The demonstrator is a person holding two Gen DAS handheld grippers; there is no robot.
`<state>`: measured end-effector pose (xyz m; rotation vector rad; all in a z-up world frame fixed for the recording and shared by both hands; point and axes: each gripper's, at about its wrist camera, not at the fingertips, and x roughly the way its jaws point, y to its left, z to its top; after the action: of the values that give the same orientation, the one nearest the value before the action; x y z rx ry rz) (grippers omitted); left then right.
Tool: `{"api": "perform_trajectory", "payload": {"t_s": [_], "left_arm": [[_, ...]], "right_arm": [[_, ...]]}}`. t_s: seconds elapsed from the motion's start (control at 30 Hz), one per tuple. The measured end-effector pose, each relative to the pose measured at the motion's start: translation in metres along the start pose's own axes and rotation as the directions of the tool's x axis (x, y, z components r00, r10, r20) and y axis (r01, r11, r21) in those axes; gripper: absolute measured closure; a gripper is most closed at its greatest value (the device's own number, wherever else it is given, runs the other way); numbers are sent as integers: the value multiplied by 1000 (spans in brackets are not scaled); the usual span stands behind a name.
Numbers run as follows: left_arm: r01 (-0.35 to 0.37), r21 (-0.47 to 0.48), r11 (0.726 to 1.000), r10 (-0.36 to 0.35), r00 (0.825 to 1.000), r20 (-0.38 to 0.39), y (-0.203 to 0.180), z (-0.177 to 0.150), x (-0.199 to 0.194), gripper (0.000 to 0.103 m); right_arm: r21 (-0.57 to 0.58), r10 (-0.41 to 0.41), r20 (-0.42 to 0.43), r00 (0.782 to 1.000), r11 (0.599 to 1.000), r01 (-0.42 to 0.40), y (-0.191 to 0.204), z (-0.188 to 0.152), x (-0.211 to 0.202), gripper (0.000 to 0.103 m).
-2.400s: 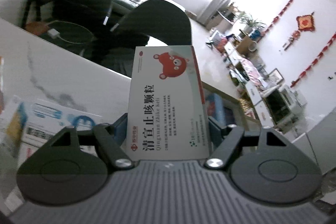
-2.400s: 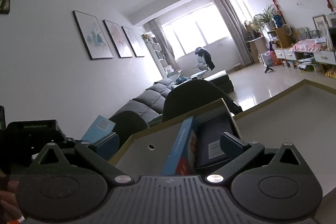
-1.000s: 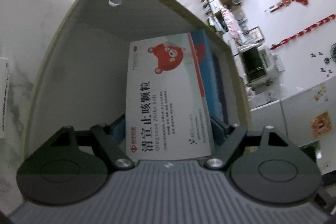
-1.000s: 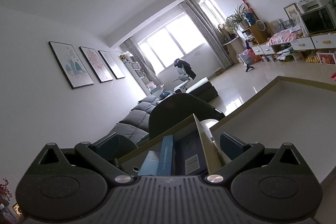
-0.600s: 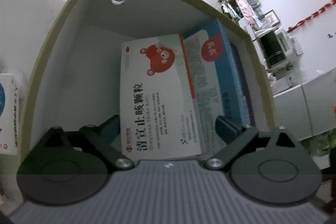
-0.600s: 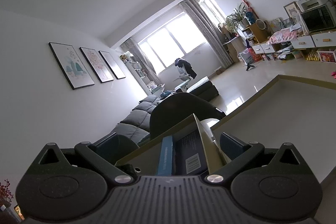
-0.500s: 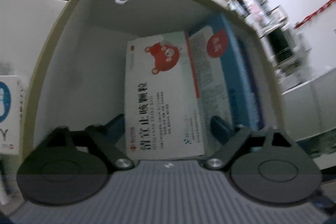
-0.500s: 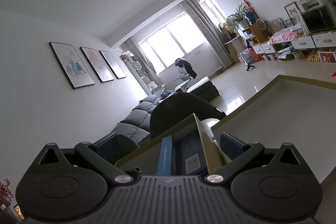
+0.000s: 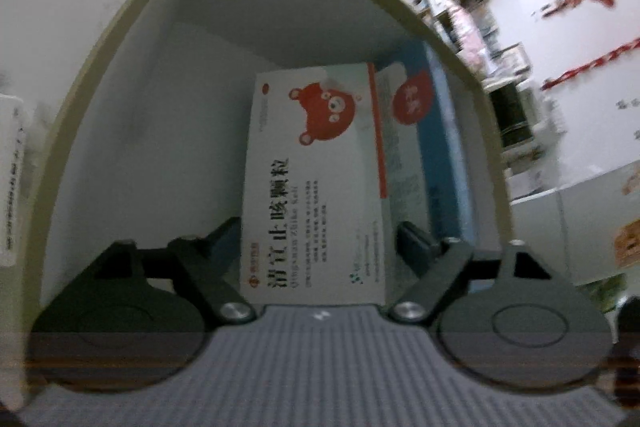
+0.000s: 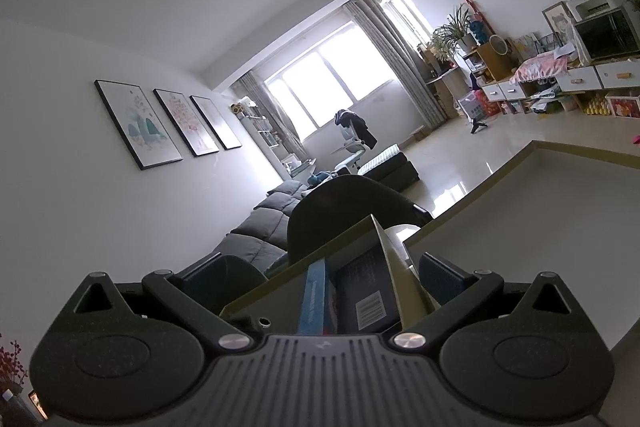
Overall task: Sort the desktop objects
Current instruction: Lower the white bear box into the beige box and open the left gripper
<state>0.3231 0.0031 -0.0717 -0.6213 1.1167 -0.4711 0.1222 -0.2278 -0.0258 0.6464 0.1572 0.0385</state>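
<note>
Medicine box [image 9: 316,183] now inside bin [image 9: 120,131]

the white medicine box [image 9: 316,187] with a red bear head, at the centre of the left wrist frame, carries large black chinese characters "清宣止咳颗粒" running up its face. the pinyin line beside them and the small print are too blurred to read. the blue box's [image 9: 424,147] red badge is illegible too.

A white marble table [image 9: 60,27] carries an open box [image 9: 132,131] at twelve o'clock, and a printed packet [image 9: 10,183] lies beside it at nine o'clock.
</note>
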Motion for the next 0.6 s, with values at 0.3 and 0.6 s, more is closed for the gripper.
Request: {"api": "perform_trajectory", "payload": {"t_s": [0.3, 0.6], "left_arm": [[44, -69, 997, -42, 999, 23, 13, -6, 3, 11], [136, -146, 980, -132, 991, 34, 23, -4, 2, 23]], "right_arm": [[5, 3, 4, 1000, 1000, -3, -2, 0, -2, 0], [71, 116, -129, 985, 992, -107, -9, 14, 2, 16]]}}
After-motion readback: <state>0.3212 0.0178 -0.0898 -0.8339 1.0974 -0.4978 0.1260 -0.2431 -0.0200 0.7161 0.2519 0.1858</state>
